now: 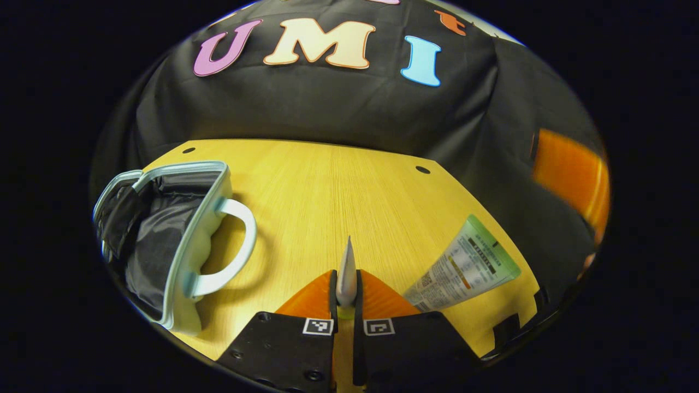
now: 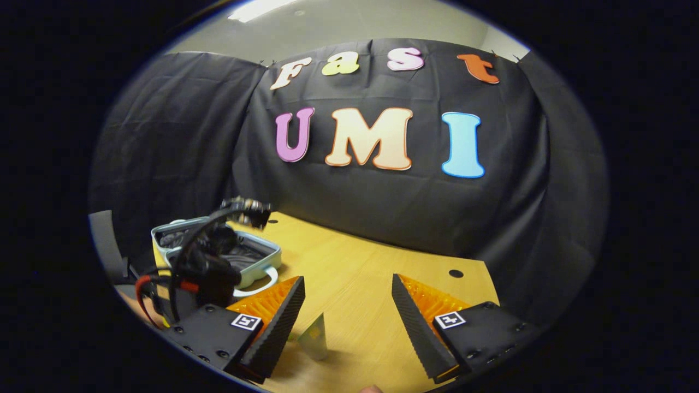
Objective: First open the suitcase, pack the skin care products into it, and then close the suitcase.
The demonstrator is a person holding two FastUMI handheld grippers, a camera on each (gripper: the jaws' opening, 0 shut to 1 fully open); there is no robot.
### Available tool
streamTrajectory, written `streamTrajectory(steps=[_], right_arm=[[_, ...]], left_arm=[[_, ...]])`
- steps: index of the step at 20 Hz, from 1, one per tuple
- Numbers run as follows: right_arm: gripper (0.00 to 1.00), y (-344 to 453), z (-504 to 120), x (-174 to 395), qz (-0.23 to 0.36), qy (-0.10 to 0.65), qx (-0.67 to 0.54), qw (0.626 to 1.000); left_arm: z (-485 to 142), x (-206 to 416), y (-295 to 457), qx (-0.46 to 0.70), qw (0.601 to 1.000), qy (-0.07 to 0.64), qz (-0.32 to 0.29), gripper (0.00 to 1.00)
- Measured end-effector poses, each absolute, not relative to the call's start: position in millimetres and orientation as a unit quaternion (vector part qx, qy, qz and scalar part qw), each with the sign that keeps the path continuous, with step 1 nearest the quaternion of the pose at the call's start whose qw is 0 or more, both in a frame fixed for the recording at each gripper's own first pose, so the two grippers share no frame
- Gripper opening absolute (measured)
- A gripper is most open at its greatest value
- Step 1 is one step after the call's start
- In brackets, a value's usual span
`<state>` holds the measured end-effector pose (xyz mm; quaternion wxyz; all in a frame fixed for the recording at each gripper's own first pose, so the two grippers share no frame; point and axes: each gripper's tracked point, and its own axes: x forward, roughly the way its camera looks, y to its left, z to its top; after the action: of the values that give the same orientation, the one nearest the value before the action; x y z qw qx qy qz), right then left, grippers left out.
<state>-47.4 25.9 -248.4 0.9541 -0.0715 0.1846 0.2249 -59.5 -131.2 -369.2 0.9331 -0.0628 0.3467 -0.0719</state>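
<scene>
Left gripper view looks along its own left gripper (image 1: 346,297), whose jaws stand almost together and press from both sides on a thin pale tube seen edge-on (image 1: 346,270); the tube's crimped end points up and away, and its lower end is hidden between the fingers. Just to the right of those jaws a second, white and green squeeze tube with printed text (image 1: 464,266) lies flat on the yellow wood-grain bench (image 1: 349,185), its near end cut off behind the gripper body. At the left, the small pale-blue suitcase with a white handle (image 1: 180,240) lies open on the bench, its dark fabric lining showing; its far side runs off the edge of the view and what it holds cannot be made out. A blurred orange shape (image 1: 570,174) shows at the far right against the black cloth wall (image 1: 338,109), too smeared to identify.

Right gripper view shows the right gripper (image 2: 349,322) with its jaws wide apart and nothing between them. The left gripper with its dark cables (image 2: 213,273) shows at the left, covering part of the open suitcase (image 2: 256,262) behind it. A small pale tube (image 2: 315,338) stands near the right gripper's left finger, partly hidden by it. The bench ends at the draped black cloth, with a plain ceiling (image 2: 338,22) above.
</scene>
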Motion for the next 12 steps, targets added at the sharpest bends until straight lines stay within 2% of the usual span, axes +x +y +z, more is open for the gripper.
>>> streamTrajectory(steps=[12], right_arm=[[0.99, 44.8, -371.4, -77.2, 0.248, 0.284, -0.061, 0.924]], left_arm=[[-271.8, -87.4, -59.4, -0.051, 0.946, 0.32, 0.005, 0.05]])
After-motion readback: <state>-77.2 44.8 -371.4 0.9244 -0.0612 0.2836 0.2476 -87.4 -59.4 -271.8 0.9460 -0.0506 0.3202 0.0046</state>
